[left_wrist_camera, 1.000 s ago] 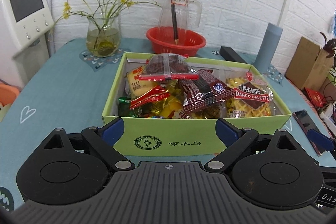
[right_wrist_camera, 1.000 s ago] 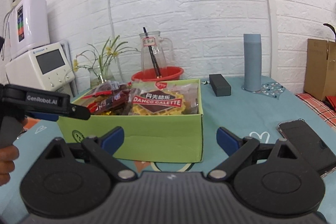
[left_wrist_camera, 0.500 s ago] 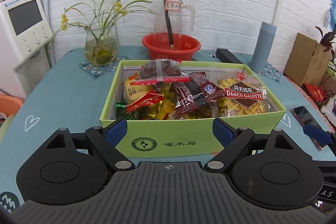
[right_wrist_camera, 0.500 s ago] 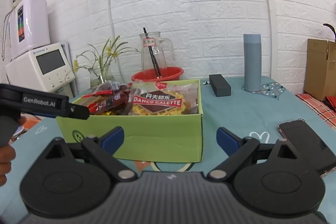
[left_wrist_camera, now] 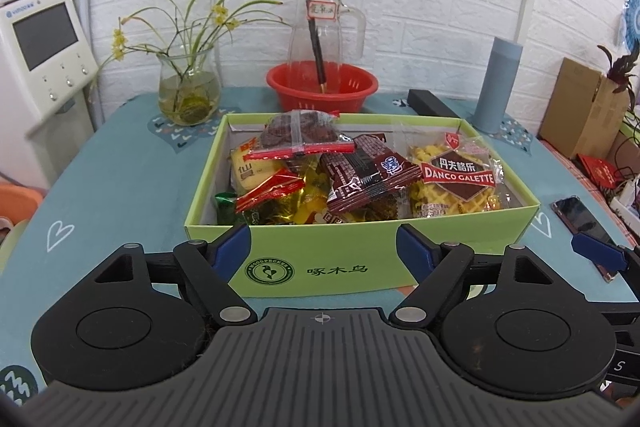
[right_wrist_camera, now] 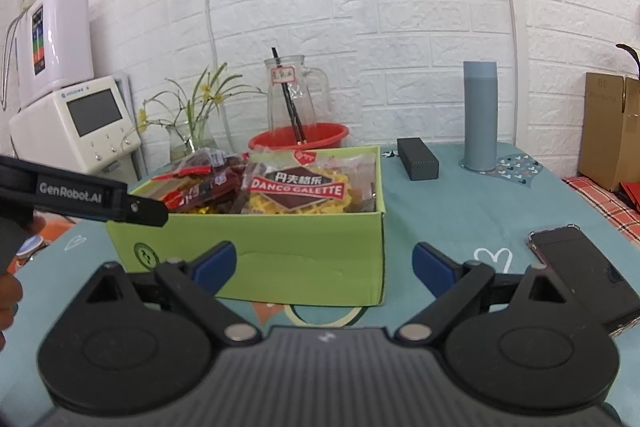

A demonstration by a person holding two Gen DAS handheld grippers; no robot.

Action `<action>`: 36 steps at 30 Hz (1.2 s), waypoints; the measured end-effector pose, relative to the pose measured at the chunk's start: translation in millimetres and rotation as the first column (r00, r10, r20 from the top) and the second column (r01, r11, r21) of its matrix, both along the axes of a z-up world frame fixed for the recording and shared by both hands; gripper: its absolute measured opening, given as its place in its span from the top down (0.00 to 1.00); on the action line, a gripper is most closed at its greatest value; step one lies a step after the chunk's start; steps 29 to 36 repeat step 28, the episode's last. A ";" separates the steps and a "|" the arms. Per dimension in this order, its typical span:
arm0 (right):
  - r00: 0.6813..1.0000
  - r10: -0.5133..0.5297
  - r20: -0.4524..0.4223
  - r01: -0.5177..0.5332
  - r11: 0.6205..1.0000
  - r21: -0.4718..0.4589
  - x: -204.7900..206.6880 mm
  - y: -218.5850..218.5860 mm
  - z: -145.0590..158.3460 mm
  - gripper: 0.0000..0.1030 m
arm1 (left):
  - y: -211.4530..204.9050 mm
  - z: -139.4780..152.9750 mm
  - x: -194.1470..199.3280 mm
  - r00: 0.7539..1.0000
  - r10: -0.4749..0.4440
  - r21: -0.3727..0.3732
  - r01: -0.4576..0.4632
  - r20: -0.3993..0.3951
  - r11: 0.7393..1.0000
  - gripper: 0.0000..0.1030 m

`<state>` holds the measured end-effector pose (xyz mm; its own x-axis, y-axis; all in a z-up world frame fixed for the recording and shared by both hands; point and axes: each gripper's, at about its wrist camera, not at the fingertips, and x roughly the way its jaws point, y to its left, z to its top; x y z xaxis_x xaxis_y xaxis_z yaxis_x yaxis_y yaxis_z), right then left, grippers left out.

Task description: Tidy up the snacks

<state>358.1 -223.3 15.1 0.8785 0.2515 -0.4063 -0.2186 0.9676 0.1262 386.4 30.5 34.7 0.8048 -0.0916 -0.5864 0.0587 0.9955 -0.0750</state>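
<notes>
Snacks (left_wrist_camera: 360, 171) fill a green box (left_wrist_camera: 360, 259) in the middle of the table (left_wrist_camera: 120, 187), nearer its front edge than the red basket (left_wrist_camera: 322, 85) and vase (left_wrist_camera: 188, 95) at the back edge. Left gripper (left_wrist_camera: 324, 247) hovers just before the box's front wall; its jaws have just been closing, part-way open, nothing between them. Right gripper (right_wrist_camera: 324, 261) faces the box's right front corner, jaws wide and empty. A phone (right_wrist_camera: 584, 275) lies near the table's right edge.
</notes>
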 end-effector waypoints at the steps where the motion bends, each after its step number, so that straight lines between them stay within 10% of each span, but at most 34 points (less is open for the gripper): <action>1: 1.000 0.000 -0.002 0.000 1.000 0.001 0.0 0.4 -0.1 0.09 | -0.1 0.3 -0.3 1.000 0.000 0.000 0.000 0.001 1.000 0.35; 36: 1.000 -0.002 -0.018 0.002 1.000 -0.007 2.2 2.1 -2.9 0.09 | 0.8 -1.5 -0.2 1.000 -0.015 -0.016 0.015 -0.004 1.000 0.35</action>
